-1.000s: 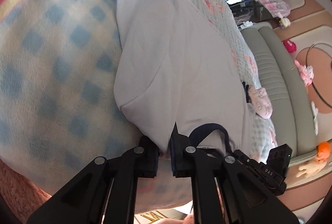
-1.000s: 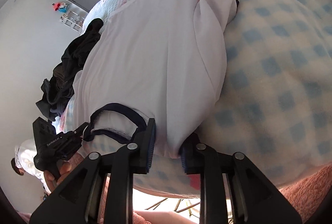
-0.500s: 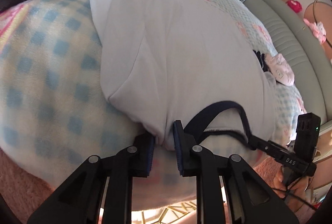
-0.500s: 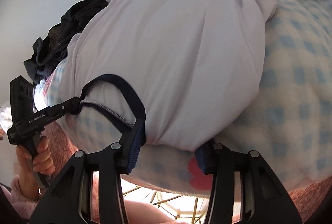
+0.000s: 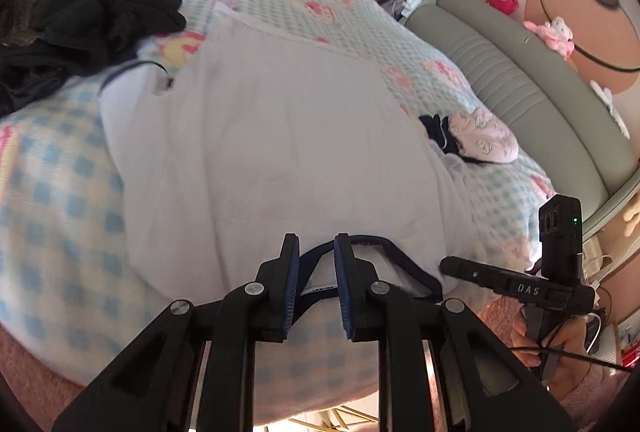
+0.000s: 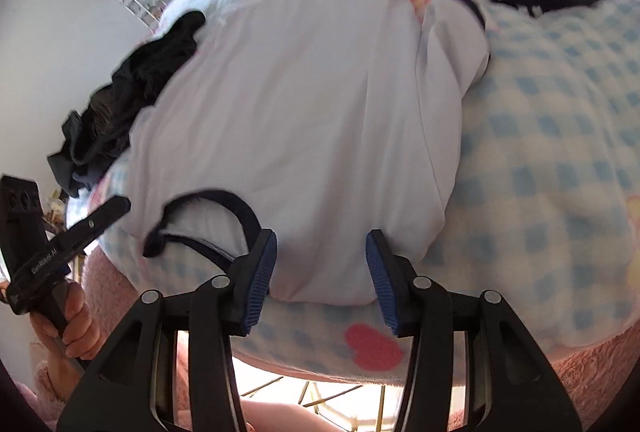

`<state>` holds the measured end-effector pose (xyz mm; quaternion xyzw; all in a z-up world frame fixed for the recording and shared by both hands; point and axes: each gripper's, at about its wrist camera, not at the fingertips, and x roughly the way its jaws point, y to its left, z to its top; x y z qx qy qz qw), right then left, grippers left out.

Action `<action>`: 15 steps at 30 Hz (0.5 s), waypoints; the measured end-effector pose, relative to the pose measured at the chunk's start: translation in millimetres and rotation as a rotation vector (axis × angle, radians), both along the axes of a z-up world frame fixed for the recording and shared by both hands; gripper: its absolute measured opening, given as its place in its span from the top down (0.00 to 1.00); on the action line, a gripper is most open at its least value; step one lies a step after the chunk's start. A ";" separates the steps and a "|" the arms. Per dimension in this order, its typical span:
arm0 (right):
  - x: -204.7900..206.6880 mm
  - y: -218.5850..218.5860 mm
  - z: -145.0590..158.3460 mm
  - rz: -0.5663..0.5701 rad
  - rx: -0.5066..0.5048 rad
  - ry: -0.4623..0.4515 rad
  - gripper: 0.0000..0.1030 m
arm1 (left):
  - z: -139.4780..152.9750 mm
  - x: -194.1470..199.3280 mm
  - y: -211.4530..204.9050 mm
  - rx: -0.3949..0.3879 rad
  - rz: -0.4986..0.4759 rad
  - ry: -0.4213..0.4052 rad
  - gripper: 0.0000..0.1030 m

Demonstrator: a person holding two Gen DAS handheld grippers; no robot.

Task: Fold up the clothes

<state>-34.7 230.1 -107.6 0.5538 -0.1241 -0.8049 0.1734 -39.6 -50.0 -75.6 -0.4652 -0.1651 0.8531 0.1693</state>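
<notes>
Our left tongs (image 5: pixel 317 256) stand narrow and empty over the collar (image 5: pixel 376 252); the right tongs (image 6: pixel 321 264) stand wide, letting the white shirt (image 6: pixel 320 104) lie flat ahead for folding.

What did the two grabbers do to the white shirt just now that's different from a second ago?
The right gripper let go of the white shirt at its shoulder; its jaws now stand open around the edge. The left gripper slid from the shoulder to the dark collar. The shirt still lies flat on the checked blanket.
</notes>
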 end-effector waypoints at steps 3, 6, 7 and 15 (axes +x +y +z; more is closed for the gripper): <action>13.6 -2.7 -6.3 0.029 0.011 -0.009 0.54 | -32.5 -3.8 25.5 -0.140 -0.043 -0.170 0.81; 22.5 8.5 1.0 0.025 -0.023 -0.030 0.54 | -31.3 7.4 31.6 -0.169 -0.044 -0.217 0.81; 24.4 16.4 7.5 0.009 -0.054 -0.022 0.54 | -21.5 9.6 34.7 -0.154 -0.056 -0.195 0.81; 8.8 64.2 42.9 -0.167 -0.033 0.073 0.51 | 38.4 -14.0 95.3 0.016 -0.239 0.071 0.79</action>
